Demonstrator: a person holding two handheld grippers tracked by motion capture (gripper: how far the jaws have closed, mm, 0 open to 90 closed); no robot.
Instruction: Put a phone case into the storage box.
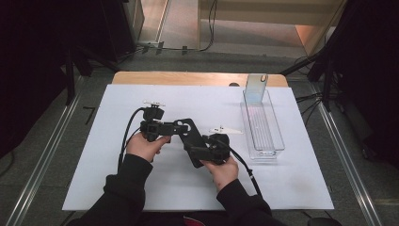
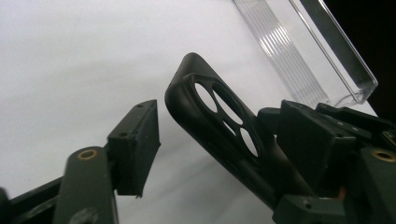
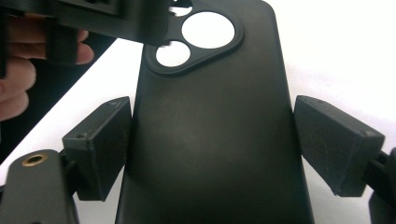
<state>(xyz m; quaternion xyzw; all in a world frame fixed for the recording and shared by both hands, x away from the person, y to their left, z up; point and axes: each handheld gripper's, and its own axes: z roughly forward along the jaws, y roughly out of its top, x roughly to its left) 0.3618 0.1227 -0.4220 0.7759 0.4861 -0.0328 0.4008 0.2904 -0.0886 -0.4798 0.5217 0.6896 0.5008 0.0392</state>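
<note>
Right claw [image 1: 203, 153] grips the black phone case [image 1: 190, 140] across its width, holding it up over the white bench [image 1: 282, 188]. Left claw [image 1: 173, 127] is on the case's camera end, jaws not quite pinching, so this looks like a handover. Next: left clamps before right lets go. Matte case, 3 round cutouts. Beyond, a clear tray [image 1: 263, 125] waits.

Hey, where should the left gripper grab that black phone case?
Grip the phone case at its free camera-cutout end, coming from the left gripper side, one jaw on each flat face. The right gripper already spans its long edges lower down.
</note>
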